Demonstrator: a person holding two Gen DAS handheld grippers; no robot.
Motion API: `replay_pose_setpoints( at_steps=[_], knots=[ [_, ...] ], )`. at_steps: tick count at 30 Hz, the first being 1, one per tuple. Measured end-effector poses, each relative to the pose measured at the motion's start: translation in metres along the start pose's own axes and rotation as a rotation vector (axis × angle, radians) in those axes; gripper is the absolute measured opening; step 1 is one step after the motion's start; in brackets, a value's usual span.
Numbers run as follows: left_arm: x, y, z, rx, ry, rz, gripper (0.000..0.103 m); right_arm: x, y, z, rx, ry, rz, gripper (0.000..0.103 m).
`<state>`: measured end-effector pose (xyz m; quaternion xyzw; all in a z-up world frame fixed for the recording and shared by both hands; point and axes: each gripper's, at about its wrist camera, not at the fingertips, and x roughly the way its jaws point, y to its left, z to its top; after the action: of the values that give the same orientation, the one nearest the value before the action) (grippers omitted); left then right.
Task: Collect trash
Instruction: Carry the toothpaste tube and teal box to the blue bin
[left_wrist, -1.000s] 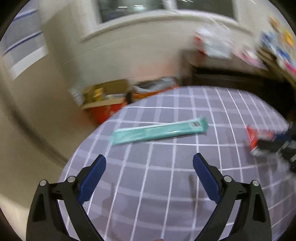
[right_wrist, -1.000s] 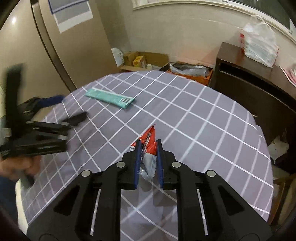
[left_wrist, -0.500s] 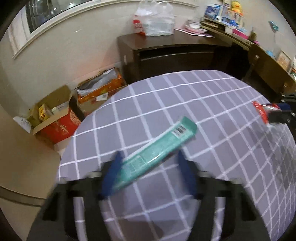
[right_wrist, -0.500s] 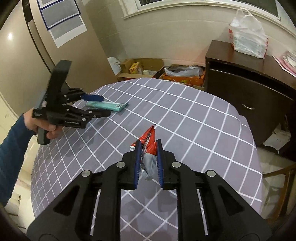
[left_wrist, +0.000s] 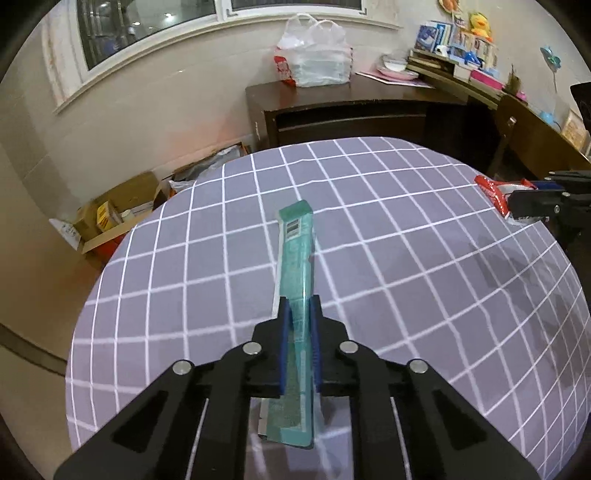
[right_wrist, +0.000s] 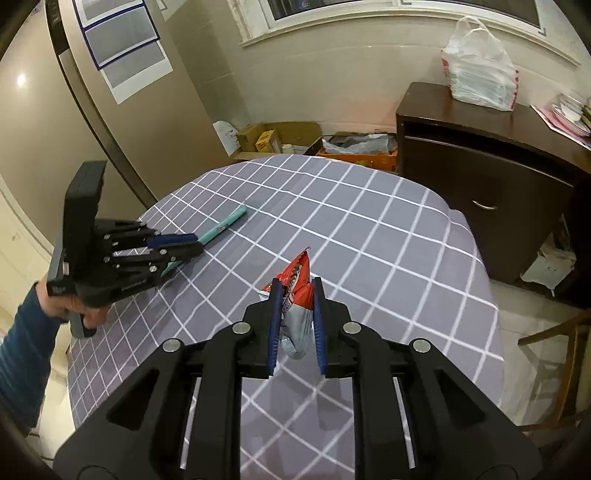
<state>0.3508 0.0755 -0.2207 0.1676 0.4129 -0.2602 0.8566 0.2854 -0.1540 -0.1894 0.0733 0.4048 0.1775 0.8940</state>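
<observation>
Nearest the left wrist camera, the left gripper (left_wrist: 298, 325) is seen with its jaws just closed onto the teal carton (left_wrist: 296, 258); the long flat box is pinched edge-on near its near end, its far end reaching out over the surface (left_wrist: 406, 258). In the right wrist view, the right gripper (right_wrist: 297, 317) is clamped on a red and silver snack wrapper (right_wrist: 297, 295), carried above the checked cloth. Two pieces of trash are counted, one per gripper; none other is seen lying loose. No bin is visible. The carton may be judged likely to pivot or slip, since it is gripped near one end. The crumpled wrapper could slide from the pads. Further off, two open cardboard boxes (right_wrist: 280, 136) stand on the floor.
</observation>
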Motion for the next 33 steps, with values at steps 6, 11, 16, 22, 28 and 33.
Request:
replay_pose_setpoints(
  at_steps=[6, 11, 16, 22, 28, 33],
  knots=[
    [-0.013, -0.024, -0.01, -0.064, -0.03, 0.017, 0.007, -0.02, -0.011, -0.011, 0.025, -0.022, -0.005, 0.016],
    [-0.028, -0.04, -0.011, -0.116, -0.074, 0.01, 0.005, -0.035, -0.023, -0.02, 0.043, -0.039, -0.012, 0.016],
    [-0.04, -0.055, -0.01, -0.161, -0.115, -0.021, 0.005, -0.048, -0.038, -0.027, 0.073, -0.059, -0.012, 0.016],
    [-0.054, -0.088, 0.006, -0.172, -0.154, -0.065, 0.005, -0.064, -0.057, -0.032, 0.107, -0.09, -0.02, 0.016],
    [-0.062, -0.136, 0.038, -0.128, -0.194, -0.12, 0.005, -0.091, -0.089, -0.041, 0.161, -0.136, -0.054, 0.016],
    [-0.058, -0.188, 0.066, -0.09, -0.202, -0.189, 0.005, -0.122, -0.13, -0.055, 0.237, -0.182, -0.106, 0.016]
  ],
)
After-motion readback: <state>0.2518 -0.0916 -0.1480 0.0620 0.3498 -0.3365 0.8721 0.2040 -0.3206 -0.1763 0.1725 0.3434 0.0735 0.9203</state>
